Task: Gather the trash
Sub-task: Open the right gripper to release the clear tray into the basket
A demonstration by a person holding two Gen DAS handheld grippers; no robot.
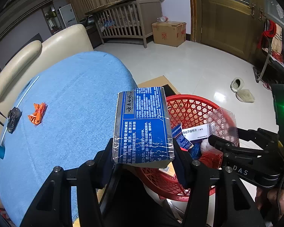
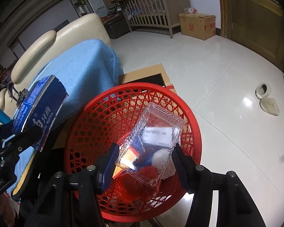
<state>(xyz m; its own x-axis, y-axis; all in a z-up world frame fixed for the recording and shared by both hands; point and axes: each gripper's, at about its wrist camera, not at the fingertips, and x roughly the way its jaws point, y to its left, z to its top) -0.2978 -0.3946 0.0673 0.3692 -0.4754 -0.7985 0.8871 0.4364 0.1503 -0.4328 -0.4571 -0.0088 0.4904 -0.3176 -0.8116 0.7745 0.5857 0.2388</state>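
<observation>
Basket (image 2: 191,113) right of sofa (image 1: 66,113), wrapper (image 1: 37,113) on sofa, cardboard box (image 1: 168,33) behind.

Toothpaste box (image 1: 143,126): thin card, glossy blue print, silvery foil-like edges, creased and scuffed. Clear tray (image 2: 151,145): transparent thin plastic, shiny, embossed texture along walls. Basket (image 2: 96,111): red moulded plastic lattice, smooth, slight sheen. Sofa cover (image 1: 70,113): blue woven cloth, matt, slightly coarse. Sofa (image 1: 53,45): cream leather-like skin, smooth, soft sheen. Wrapper (image 1: 37,113): orange crumpled film, glossy. Floor (image 1: 189,66): pale tiles, polished, reflective. Cardboard box (image 1: 168,33): brown corrugated card, matt. Crib (image 1: 126,23): wood slats, dull finish. Door (image 1: 229,19): varnished wood, satin. Left gripper (image 1: 143,151) and right gripper (image 2: 143,160): matt black plastic bodies; metal screw heads.
</observation>
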